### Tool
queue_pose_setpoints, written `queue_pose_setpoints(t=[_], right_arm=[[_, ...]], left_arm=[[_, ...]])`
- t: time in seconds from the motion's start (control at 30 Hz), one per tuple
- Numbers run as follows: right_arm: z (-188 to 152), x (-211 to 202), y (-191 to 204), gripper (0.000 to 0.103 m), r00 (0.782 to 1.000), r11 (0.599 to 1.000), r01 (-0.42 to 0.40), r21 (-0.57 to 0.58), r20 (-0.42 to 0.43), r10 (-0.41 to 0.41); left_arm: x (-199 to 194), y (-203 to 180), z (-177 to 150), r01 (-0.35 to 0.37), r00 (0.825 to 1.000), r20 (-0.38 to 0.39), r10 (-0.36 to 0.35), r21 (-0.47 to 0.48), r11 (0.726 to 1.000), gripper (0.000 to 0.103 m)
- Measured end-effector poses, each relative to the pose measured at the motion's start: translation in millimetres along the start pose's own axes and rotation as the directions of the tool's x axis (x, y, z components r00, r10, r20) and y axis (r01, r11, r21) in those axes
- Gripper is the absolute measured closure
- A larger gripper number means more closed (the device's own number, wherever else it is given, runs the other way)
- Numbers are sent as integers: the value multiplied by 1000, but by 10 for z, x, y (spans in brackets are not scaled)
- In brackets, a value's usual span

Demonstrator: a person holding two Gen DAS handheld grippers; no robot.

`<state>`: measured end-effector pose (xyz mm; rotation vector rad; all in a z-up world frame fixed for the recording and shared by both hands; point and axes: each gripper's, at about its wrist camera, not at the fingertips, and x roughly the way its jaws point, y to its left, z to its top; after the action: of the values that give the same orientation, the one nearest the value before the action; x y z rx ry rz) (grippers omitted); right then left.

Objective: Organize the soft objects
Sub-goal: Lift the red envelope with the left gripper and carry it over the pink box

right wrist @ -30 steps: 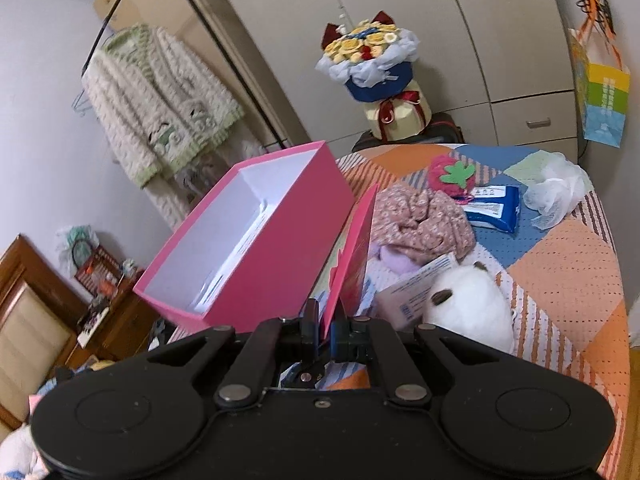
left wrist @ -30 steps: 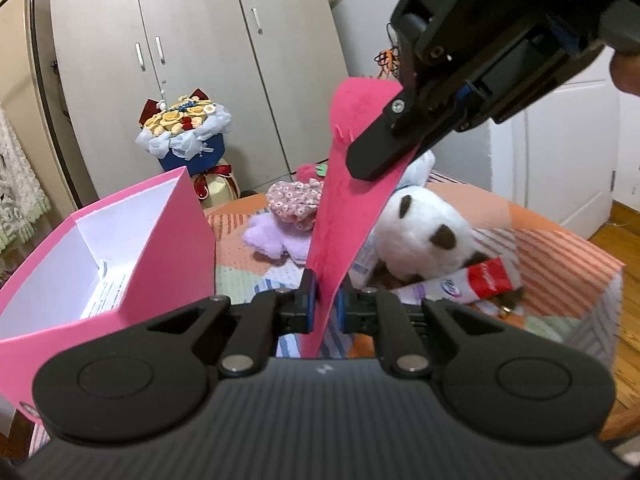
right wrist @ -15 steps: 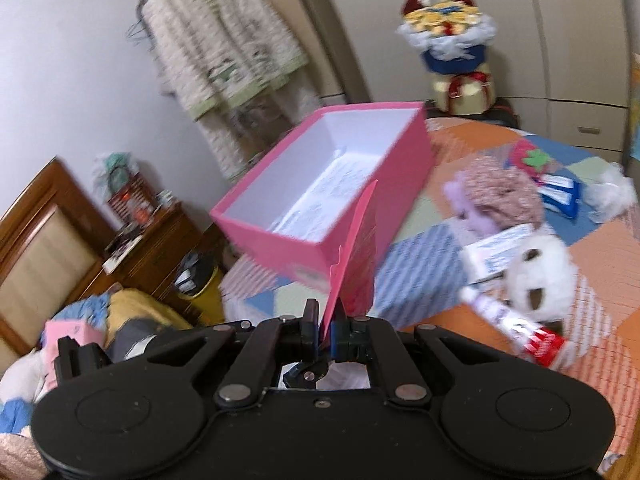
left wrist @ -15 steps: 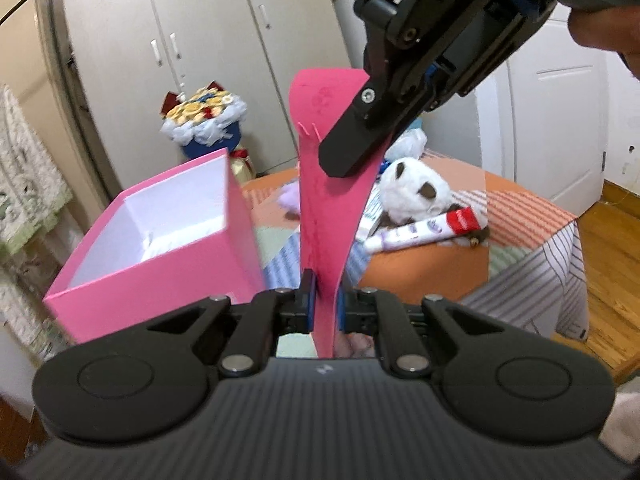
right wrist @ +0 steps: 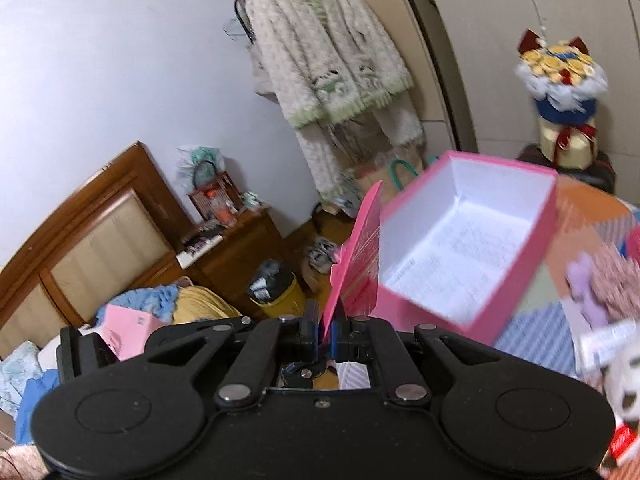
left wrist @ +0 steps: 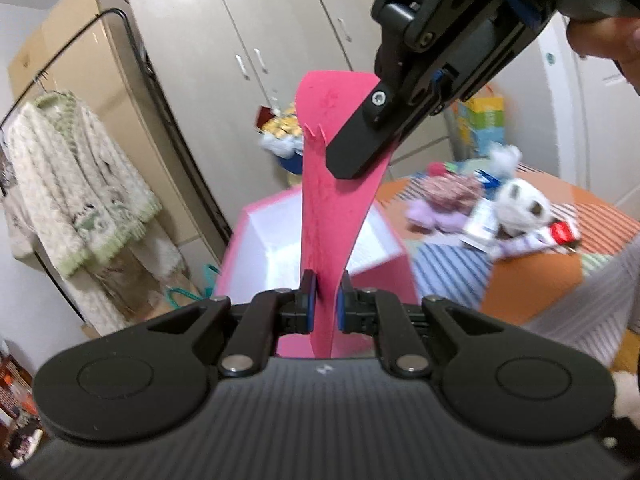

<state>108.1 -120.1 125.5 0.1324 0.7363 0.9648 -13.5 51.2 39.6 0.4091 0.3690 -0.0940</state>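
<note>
1. Left wrist view: a fluffy white-and-green cardigan (left wrist: 76, 184) is seen hanging at nine o'clock, in front of pale wardrobe doors (left wrist: 256, 32).
2. At centre, the left gripper (left wrist: 325, 306) is seen with its fingers (left wrist: 307, 300) clenched on the lower edge of a pink box lid (left wrist: 332, 200), which is held upright.
3. Behind the lid, an open pink box (left wrist: 384, 276) with a white interior is seen.
4. At one o'clock, the right gripper (left wrist: 362, 160) is seen reaching down onto the lid's upper part, clamped on it, with a hand (left wrist: 600, 40) behind it.
5. At three o'clock, a white plush toy (left wrist: 520, 204), a floral pink cloth (left wrist: 450, 190) and a lilac soft item (left wrist: 426, 216) are seen lying close together on the patchwork-covered counter (left wrist: 520, 276).
6. Right wrist view: a wooden headboard (right wrist: 88, 232) is seen at nine o'clock, the lid's edge at centre, pinched between the shut fingers (right wrist: 310, 320), and the box at three o'clock.
</note>
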Motion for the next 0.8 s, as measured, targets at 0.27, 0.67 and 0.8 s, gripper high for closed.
queue_pose_setpoints(t=[0.27,0.67,0.8], right_arm=[[459,143,-244,95,993,998,55,-35,105,-51],[924,839,-1296,95,990,993,70,95,119,-81],[961,1069,-1618,95,994,986,25,166,104,-42]], left_arm=[[591,305,352,-29,996,84,29,4,1000,93],[1997,477,544,51,998,20,-51,21,998,92],[2363,518,605,66,996,-67,-62,60,996,93]])
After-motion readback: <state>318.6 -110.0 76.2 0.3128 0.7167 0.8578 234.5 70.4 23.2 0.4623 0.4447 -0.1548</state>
